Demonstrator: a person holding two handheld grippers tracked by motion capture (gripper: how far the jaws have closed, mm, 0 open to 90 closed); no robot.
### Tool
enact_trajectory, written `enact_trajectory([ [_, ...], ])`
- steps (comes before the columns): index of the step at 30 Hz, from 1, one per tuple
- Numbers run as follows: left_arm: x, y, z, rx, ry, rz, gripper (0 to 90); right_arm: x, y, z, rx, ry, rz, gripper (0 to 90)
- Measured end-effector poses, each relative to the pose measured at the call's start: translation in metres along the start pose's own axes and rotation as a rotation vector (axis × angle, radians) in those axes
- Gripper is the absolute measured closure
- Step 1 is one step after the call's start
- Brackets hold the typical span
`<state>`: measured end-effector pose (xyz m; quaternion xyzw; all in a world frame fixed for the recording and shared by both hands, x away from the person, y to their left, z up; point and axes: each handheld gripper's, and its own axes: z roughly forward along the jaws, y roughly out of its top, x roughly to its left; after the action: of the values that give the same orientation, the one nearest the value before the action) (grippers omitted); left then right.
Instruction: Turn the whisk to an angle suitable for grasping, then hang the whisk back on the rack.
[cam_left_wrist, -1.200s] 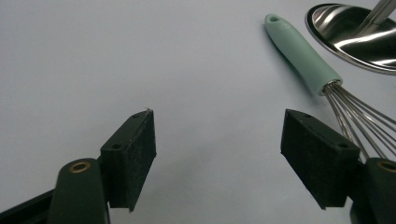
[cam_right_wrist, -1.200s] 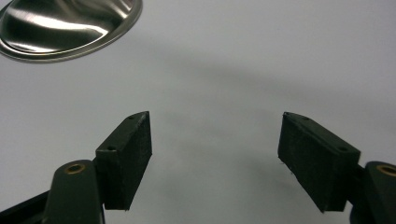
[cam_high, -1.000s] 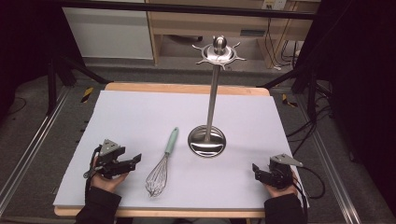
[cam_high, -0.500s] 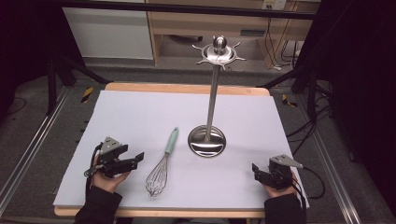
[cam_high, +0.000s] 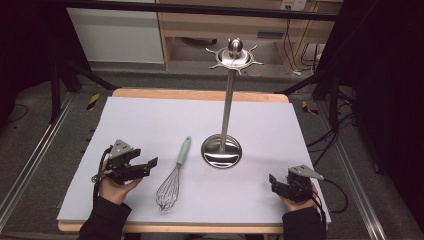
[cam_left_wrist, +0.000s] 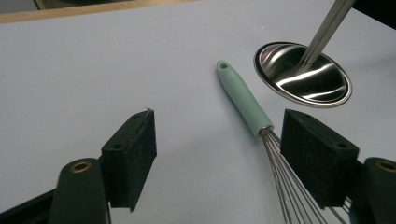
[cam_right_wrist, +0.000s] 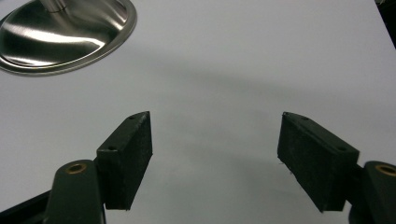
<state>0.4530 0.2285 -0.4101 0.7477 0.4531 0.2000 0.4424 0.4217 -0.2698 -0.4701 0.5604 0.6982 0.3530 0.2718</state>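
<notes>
A whisk (cam_high: 172, 175) with a mint-green handle (cam_left_wrist: 243, 98) and wire loops lies on the white table sheet (cam_high: 150, 125), handle pointing away from me. Right of it stands a tall steel utensil stand (cam_high: 227, 100) with a round base (cam_left_wrist: 303, 74) and a hooked crown on top. My left gripper (cam_high: 147, 165) is held just left of the whisk, open, jaws empty; the whisk's wires pass close to its right jaw in the left gripper view. My right gripper (cam_high: 274, 183) hovers open near the front right of the sheet, nothing between its jaws (cam_right_wrist: 217, 154).
The stand's base (cam_right_wrist: 60, 28) lies ahead-left of the right gripper. The wooden table edge (cam_high: 200, 95) runs along the back. Beyond it are cabinets, tripod legs and cables on the floor.
The left gripper has shifted slightly right toward the whisk. The right gripper has barely moved.
</notes>
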Motion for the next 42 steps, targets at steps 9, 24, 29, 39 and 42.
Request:
enact_trajectory([
  [9, 0.0, 0.018, -0.004, -0.027, -0.008, -0.002, 27.6, 0.001, 0.001, -0.001, -0.008, 0.001, 0.008, 26.1],
  [24, -0.004, 0.039, 0.008, 0.019, -0.037, 0.01, 30.2, 0.001, 0.003, 0.0, -0.004, 0.006, 0.012, 26.3],
  [29, -0.012, 0.043, 0.014, 0.033, -0.039, 0.037, 31.9, 0.002, 0.003, 0.0, -0.002, 0.009, 0.013, 26.2],
  [39, -0.029, 0.048, 0.031, 0.072, -0.063, 0.081, 33.0, 0.003, 0.002, 0.001, -0.001, 0.005, 0.0, 28.7],
  [42, -0.032, 0.048, 0.036, 0.098, -0.067, 0.094, 32.7, 0.002, 0.002, 0.002, -0.001, 0.004, 0.002, 29.1],
])
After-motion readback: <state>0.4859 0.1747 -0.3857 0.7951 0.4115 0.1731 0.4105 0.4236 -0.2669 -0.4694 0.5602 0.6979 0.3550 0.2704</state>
